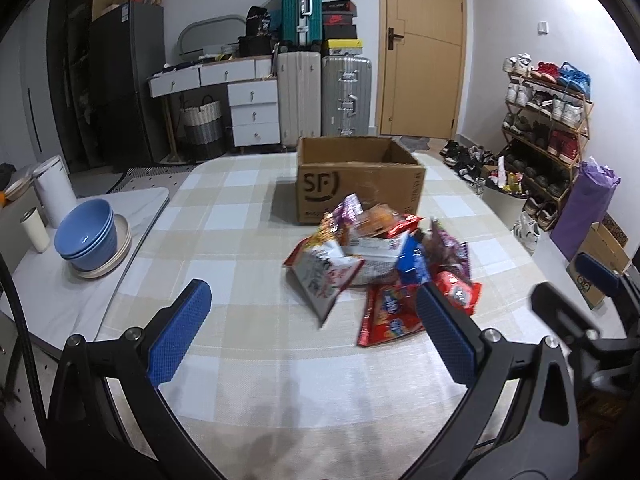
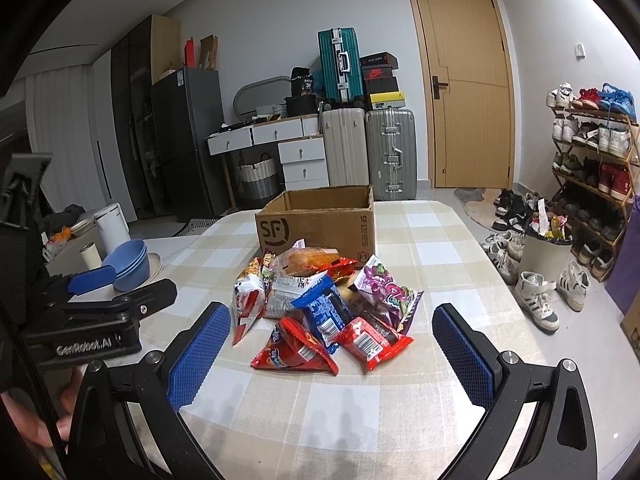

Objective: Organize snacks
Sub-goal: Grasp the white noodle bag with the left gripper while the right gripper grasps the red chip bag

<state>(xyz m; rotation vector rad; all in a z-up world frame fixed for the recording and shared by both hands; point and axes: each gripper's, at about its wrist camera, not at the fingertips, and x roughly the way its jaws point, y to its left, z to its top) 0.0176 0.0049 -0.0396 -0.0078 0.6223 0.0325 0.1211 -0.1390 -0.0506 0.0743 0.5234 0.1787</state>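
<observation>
A pile of snack packets (image 1: 380, 264) lies mid-table on the checked cloth; it also shows in the right wrist view (image 2: 324, 304). Red, blue, purple and white packets are mixed in it. An open brown SF cardboard box (image 1: 356, 178) stands just behind the pile, also seen in the right wrist view (image 2: 320, 224). My left gripper (image 1: 316, 332) is open and empty, in front of the pile and slightly left. My right gripper (image 2: 332, 352) is open and empty, hovering just before the pile's near red packets (image 2: 296, 350).
Stacked blue bowls (image 1: 90, 236) on plates, a white cup (image 1: 35, 229) and a white canister (image 1: 54, 188) sit on a side table at left. A shoe rack (image 2: 592, 152), loose shoes and a full bin (image 2: 546, 242) stand right of the table. Suitcases and drawers line the far wall.
</observation>
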